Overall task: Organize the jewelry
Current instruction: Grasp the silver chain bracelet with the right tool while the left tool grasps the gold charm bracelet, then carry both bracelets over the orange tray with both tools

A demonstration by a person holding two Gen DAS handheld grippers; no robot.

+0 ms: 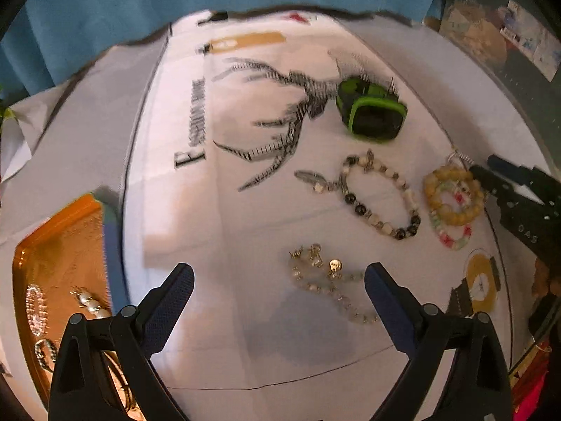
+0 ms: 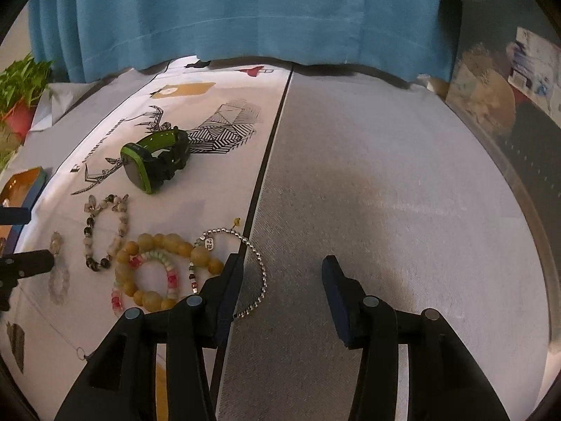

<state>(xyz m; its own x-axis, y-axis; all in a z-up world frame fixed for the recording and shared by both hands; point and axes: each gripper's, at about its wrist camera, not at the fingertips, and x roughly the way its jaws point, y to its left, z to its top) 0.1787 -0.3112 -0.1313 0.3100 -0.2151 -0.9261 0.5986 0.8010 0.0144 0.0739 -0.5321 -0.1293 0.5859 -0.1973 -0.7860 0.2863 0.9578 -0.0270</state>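
My left gripper [image 1: 278, 282] is open and empty, hovering just before a pale bead bracelet with gold charms [image 1: 328, 282]. Beyond it lie a black-and-white bead bracelet [image 1: 380, 196], a yellow bead bracelet [image 1: 452, 193] over a pink-green one [image 1: 452, 235], and a green-black watch [image 1: 371, 112]. An orange tray [image 1: 66, 245] at the left holds several jewelry pieces. My right gripper [image 2: 280, 270] is open and empty above grey cloth; a silver ball-chain bracelet [image 2: 257, 270] lies by its left finger. The yellow bracelet [image 2: 164, 245] and watch [image 2: 154, 161] show in the right view.
A white printed cloth [image 1: 217, 210] covers the table, with grey cloth [image 2: 385, 193] to its right. A blue curtain [image 2: 245, 10] hangs behind. A potted plant [image 2: 21, 87] stands at far left. The right gripper's tip [image 1: 508, 182] shows in the left view.
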